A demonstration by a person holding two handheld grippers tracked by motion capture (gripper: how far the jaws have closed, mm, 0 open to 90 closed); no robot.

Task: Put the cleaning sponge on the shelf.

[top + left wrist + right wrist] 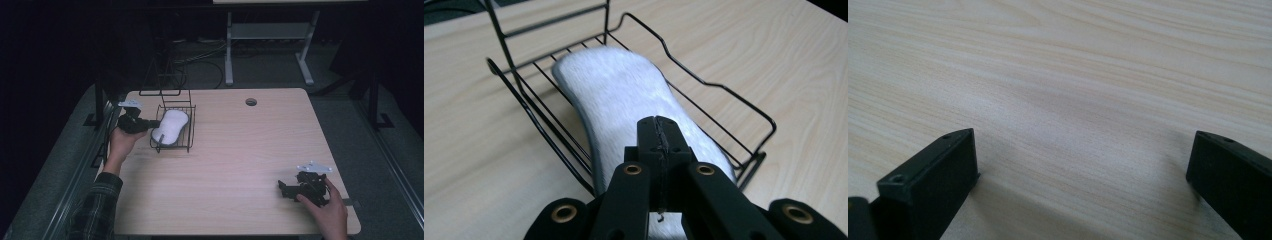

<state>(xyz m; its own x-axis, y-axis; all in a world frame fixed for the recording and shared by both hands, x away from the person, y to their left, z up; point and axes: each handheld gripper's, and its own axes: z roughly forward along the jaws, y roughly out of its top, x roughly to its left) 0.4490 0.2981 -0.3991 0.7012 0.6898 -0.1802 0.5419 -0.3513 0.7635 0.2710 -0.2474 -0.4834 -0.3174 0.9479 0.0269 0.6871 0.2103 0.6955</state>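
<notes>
White, fuzzy insole [624, 95] lies in the wire rack [729, 95] at ten o'clock on the table [240, 150], long axis running away from your left gripper [659, 132], whose jaws are pressed together empty. Your right gripper [1083, 165] gapes, well apart.

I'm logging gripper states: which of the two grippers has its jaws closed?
The left gripper, by the wire basket over the white insole; its jaws meet. The right gripper stands wide open over bare table.
</notes>
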